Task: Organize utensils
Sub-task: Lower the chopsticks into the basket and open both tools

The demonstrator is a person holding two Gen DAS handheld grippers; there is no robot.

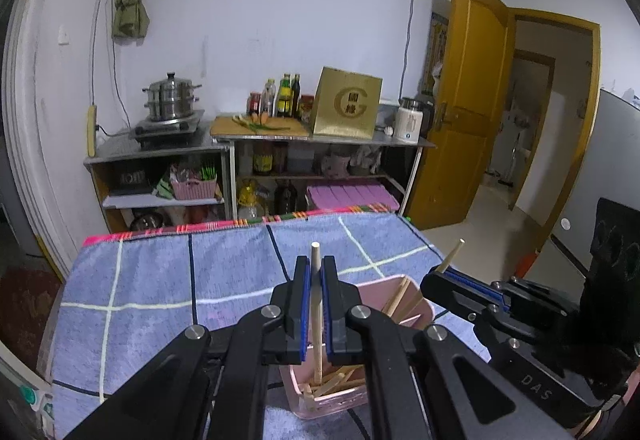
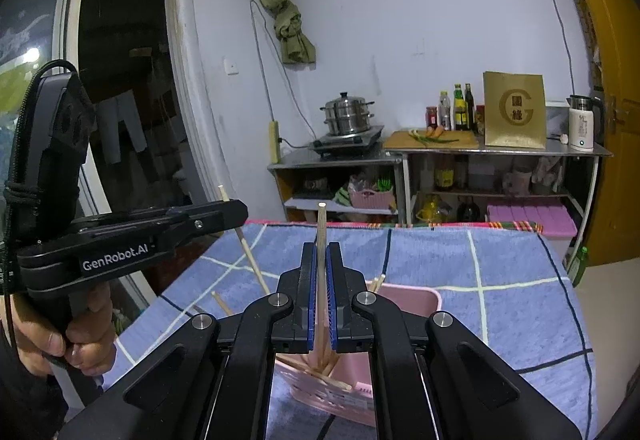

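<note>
A pink basket [image 1: 416, 310] holding several wooden chopsticks sits on the blue checked towel [image 1: 160, 280]; it also shows in the right wrist view [image 2: 416, 304]. My left gripper [image 1: 316, 268] is shut on a wooden chopstick [image 1: 315, 256], held upright with its lower end inside the basket. My right gripper [image 2: 321, 256] is shut on another wooden chopstick [image 2: 321, 224], also upright over the basket. The right gripper shows at the right of the left wrist view [image 1: 440, 276], the left gripper at the left of the right wrist view [image 2: 236, 210]. Both hang just above the basket, side by side.
The towel covers the table, with a red striped far edge [image 1: 240, 224]. Behind stand metal shelves [image 1: 224, 144] with a steamer pot [image 1: 170, 96], bottles [image 1: 280, 96], a cutting board and a gold box [image 1: 346, 102]. An open yellow door [image 1: 468, 88] is at right.
</note>
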